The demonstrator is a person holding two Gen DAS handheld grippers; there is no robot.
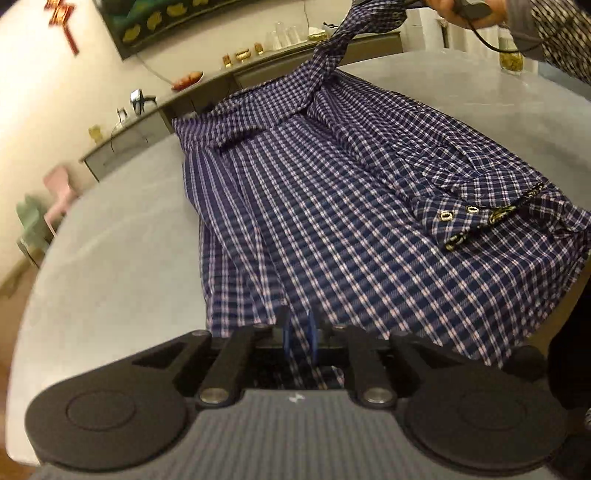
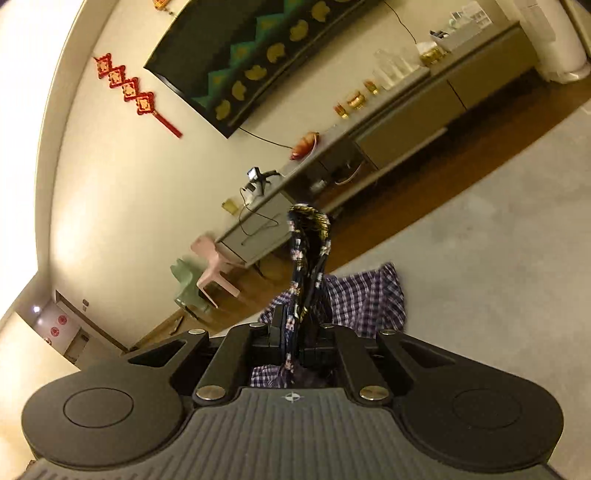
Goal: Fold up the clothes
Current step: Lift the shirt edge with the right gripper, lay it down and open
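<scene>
Grey table (image 1: 110,240) carries a plaid shirt (image 1: 332,221), spread flat with one cuffed sleeve (image 1: 461,218) folded across it. Left gripper (image 1: 299,332) is nearly closed, pinching the near hem. Right gripper (image 2: 295,332) clamps the other sleeve (image 2: 308,258) and holds it aloft. Risk: thin fabric may slip from either pinch, or the raised sleeve may drag the body askew.

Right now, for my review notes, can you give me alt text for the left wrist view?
A blue and white checked shirt lies spread on a grey table, its near hem pinched in the left claw at the bottom of the picture. At top right a hand lifts one sleeve off the table; a sideboard lines the far wall.
</scene>
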